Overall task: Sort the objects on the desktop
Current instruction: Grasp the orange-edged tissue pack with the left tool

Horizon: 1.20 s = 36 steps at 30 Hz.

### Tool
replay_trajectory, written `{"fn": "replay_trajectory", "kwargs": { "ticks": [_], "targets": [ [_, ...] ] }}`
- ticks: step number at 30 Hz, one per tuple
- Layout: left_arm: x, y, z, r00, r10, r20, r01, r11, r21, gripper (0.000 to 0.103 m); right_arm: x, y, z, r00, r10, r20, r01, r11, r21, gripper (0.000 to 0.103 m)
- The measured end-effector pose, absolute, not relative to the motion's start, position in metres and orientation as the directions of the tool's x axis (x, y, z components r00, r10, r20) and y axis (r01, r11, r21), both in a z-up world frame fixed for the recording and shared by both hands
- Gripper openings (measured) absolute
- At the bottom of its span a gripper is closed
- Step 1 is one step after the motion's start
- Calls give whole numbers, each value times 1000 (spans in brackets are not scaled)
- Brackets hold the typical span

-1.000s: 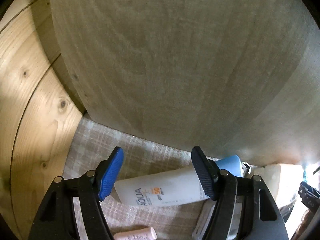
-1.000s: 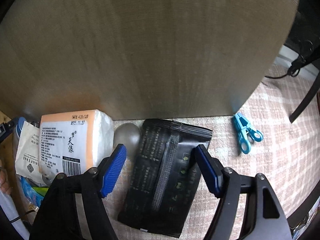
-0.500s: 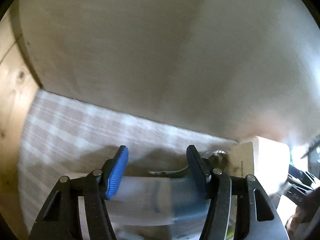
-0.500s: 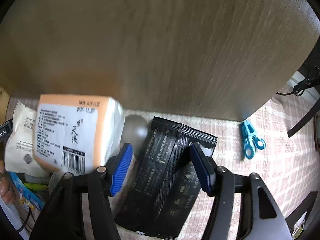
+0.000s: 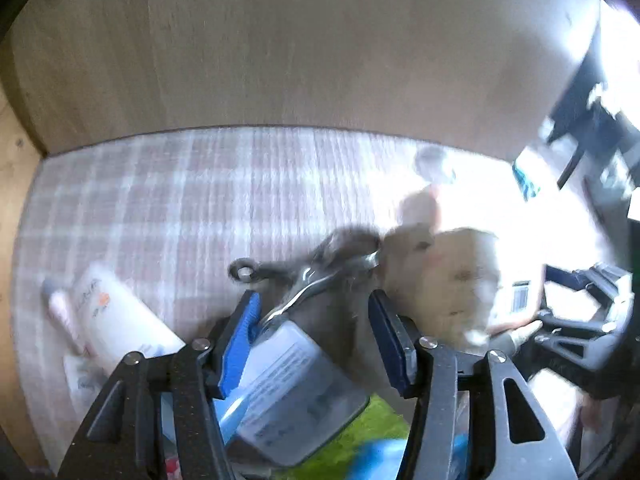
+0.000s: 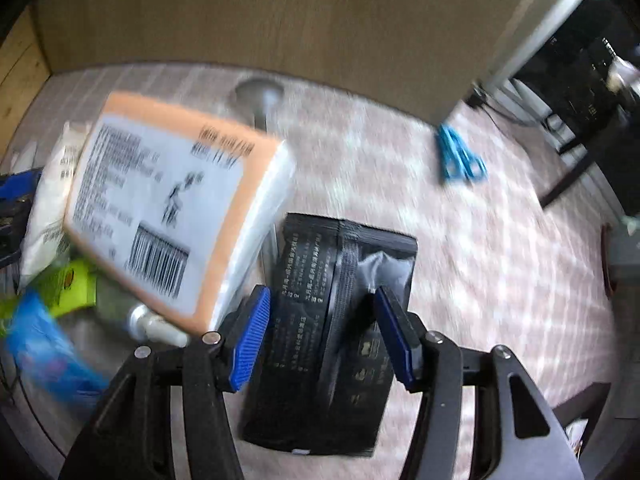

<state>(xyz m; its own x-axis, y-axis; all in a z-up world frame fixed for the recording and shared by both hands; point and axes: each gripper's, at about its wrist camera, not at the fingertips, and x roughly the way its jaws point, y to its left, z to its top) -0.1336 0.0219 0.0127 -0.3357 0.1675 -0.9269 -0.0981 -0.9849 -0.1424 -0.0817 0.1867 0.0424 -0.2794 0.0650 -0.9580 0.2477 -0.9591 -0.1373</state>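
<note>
Biggest thing near the right gripper is the orange tissue pack, sitting up and to the left of the fingers, tilted, its lower corner just beside the left blue pad. Not between the pads though. What is between them is the black pouch: it lies flat on the checked cloth, long axis running straight away from the fingers, roughly along the way the gripper points, so the pads straddle its short width. The jaws are closing on it right now, but I can't see the pads pressing yet; the left pad looks at its edge and the right pad overlaps its top. My guess is this is the next pick, and the right hand is clearly the nearer one for it.

Over on the left gripper, the jaws are also closing. A clear plastic box with a label sits low between the fingers, leaning against the left pad, and metal tongs lie just beyond the tips, handle running off to the upper left. Too blurry to call any of it gripped.

A white tube lies well left of those fingers. The small blue clip is far up and right of the right fingers.

Containers: none I can make out, just a loose pile.
</note>
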Motion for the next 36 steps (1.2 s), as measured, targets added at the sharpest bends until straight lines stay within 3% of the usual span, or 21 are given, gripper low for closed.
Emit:
{"fn": "replay_trajectory", "kwargs": {
  "ticks": [8,16,20,26,36],
  "targets": [
    [-51,43,2,-244,195,-950,-169,-973,-156,53,-8,199,50,-249,55,-967,277,-952,-126,54],
    [-11,13,53,-359,171,-918,-130,-983,-133,50,28,229,80,-229,0,-974,229,-972,-54,53],
    [-73,-4,83,-375,244,-894,-183,-965,-187,50,20,237,112,-294,-92,-952,157,-986,47,54],
    [-89,57,73,-337,340,-878,-273,-928,-254,50,-34,237,122,-357,-138,-924,94,-989,111,54],
    [-122,62,63,-378,207,-902,-192,-971,-142,53,-86,235,100,-330,-191,-925,68,-982,179,54]
  ]
}}
